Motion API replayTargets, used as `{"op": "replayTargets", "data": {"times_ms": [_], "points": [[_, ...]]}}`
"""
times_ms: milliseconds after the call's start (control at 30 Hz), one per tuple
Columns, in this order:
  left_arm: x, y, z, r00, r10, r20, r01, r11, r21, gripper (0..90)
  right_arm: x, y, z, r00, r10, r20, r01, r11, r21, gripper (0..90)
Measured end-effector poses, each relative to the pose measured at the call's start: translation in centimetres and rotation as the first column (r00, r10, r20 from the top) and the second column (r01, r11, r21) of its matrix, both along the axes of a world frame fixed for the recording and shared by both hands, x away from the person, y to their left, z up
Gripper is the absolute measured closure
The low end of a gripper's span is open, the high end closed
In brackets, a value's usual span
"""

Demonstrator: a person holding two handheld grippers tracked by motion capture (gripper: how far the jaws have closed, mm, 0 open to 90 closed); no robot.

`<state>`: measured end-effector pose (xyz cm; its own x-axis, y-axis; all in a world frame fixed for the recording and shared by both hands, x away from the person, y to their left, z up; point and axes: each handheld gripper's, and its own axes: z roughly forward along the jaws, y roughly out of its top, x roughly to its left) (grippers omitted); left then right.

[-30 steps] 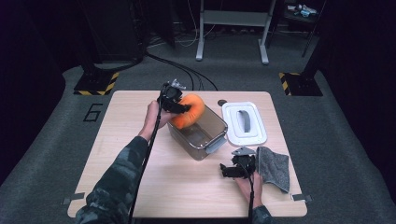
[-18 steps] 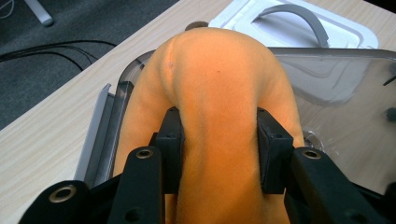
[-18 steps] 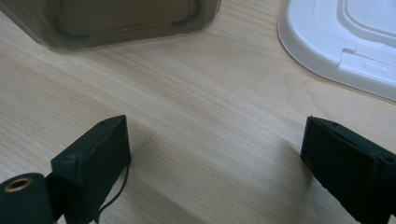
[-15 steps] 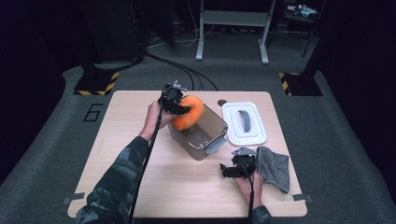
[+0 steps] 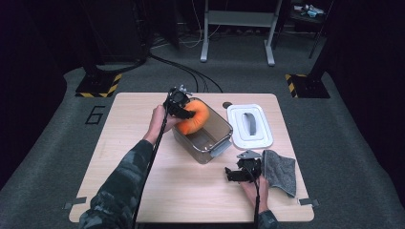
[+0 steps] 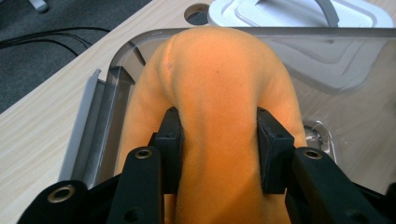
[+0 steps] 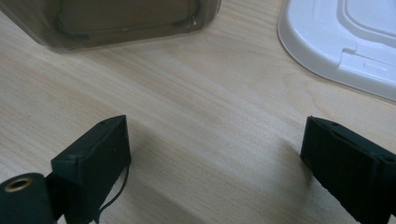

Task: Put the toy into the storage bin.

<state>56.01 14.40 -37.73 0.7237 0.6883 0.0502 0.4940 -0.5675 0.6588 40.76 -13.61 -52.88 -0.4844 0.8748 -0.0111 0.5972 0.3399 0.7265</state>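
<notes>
A soft orange cushion-like thing (image 5: 195,117) (image 6: 219,116) hangs over the near-left rim of a clear grey plastic box (image 5: 206,137) (image 6: 336,93). My left gripper (image 5: 180,106) (image 6: 219,140) is shut on it, both pads pressing into its sides. The box's white lid (image 5: 249,126) (image 6: 299,11) (image 7: 345,37) lies flat to the box's right. My right gripper (image 5: 241,171) (image 7: 215,154) rests low on the bare wood near the table's front, jaws wide open with nothing between them. One end of the box (image 7: 121,18) lies just ahead of it.
A grey cloth (image 5: 279,171) lies on the wooden table (image 5: 124,157) beside my right hand. A round hole (image 5: 227,105) (image 6: 198,11) sits in the tabletop near the lid. Black cables (image 5: 191,76) run over the floor behind the table.
</notes>
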Motion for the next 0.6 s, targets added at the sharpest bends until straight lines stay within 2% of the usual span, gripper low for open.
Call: {"op": "replayTargets", "data": {"times_ms": [133,167,333,600], "points": [[0.1,-0.2,-0.5,0.9999,0.003,-0.01,-0.003,1.0,0.009,59.3,0.0,0.0,0.0,1.0,0.0,0.0,0.0,1.0,0.0,7.4],[0.1,-0.3,-0.8,0.9999,-0.001,-0.014,0.001,0.9997,0.025,59.0,0.0,0.0,0.0,1.0,0.001,0.0,-0.001,1.0,0.0,7.5],[0.2,-0.5,-1.3,0.9998,0.001,-0.02,0.0,0.9985,0.054,58.0,0.0,0.0,0.0,1.0,0.0,0.002,0.0,1.0,-0.003,7.4],[0.4,-0.7,-1.7,0.9991,0.001,-0.041,0.002,0.9978,0.067,55.0,0.0,0.0,0.0,1.0,0.0,0.0,0.0,1.0,0.001,7.4]]}}
